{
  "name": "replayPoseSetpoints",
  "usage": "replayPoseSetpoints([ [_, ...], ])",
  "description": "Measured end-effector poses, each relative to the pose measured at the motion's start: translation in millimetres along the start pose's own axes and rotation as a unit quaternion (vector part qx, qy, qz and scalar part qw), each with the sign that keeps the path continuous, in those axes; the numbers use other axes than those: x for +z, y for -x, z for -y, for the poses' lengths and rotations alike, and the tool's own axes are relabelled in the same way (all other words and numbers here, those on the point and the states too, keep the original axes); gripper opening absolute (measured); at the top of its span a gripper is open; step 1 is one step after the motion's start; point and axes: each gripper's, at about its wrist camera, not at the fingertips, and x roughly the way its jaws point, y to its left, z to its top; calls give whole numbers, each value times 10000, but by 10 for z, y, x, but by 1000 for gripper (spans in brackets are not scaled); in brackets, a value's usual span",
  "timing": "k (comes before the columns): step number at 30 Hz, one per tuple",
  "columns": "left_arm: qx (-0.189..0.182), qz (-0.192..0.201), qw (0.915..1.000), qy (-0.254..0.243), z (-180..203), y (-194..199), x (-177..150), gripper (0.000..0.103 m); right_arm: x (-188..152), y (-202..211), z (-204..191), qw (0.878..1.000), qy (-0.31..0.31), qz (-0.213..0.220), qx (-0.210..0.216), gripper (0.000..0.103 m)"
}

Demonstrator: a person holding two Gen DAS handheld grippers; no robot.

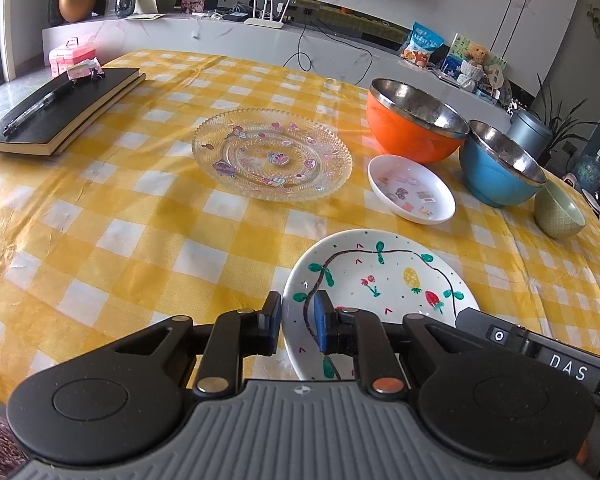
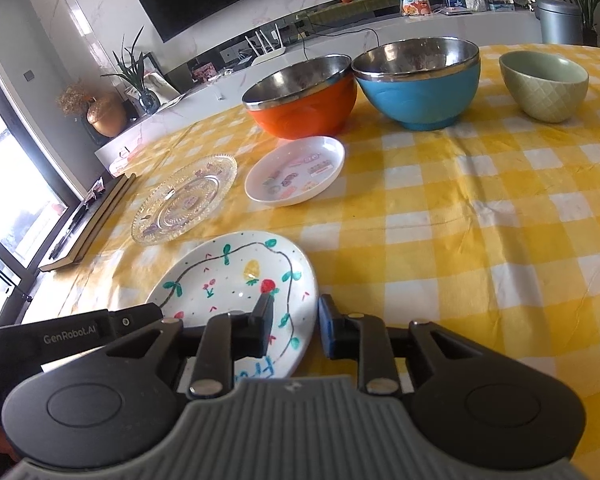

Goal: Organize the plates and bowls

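A white plate painted with fruit and vines lies near the table's front edge. My left gripper straddles its left rim, jaws a little apart, one finger on each side. My right gripper straddles its right rim the same way. Whether either grips the rim I cannot tell. Beyond it lie a clear glass plate with stickers and a small white dish. An orange bowl, a blue bowl and a green bowl stand behind.
The table has a yellow checked cloth. Black notebooks with a pen lie at the far left, with a pink box behind them. A grey canister stands beyond the blue bowl.
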Motion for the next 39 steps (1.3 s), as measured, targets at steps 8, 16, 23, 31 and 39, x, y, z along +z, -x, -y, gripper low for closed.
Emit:
replayPoseSetpoints([
  [8, 52, 257, 9997, 31, -4, 188, 98, 30, 31, 131, -103, 9994, 270, 203, -22, 36],
  [16, 351, 501, 9980, 152, -14, 425, 550, 34, 280, 169, -266, 9985, 368, 392, 48, 38],
  [23, 537, 719, 9959, 99, -114, 358, 911, 37, 548, -6, -425, 9982, 220, 544, 107, 39],
  [31, 505, 832, 9946, 348, -413, 103, 958, 37, 651, -312, -503, 9987, 43, 455, 224, 38],
  [39, 520, 750, 9938, 641, -662, -220, 890, 37, 755, -684, -636, 9986, 234, 360, 300, 30],
])
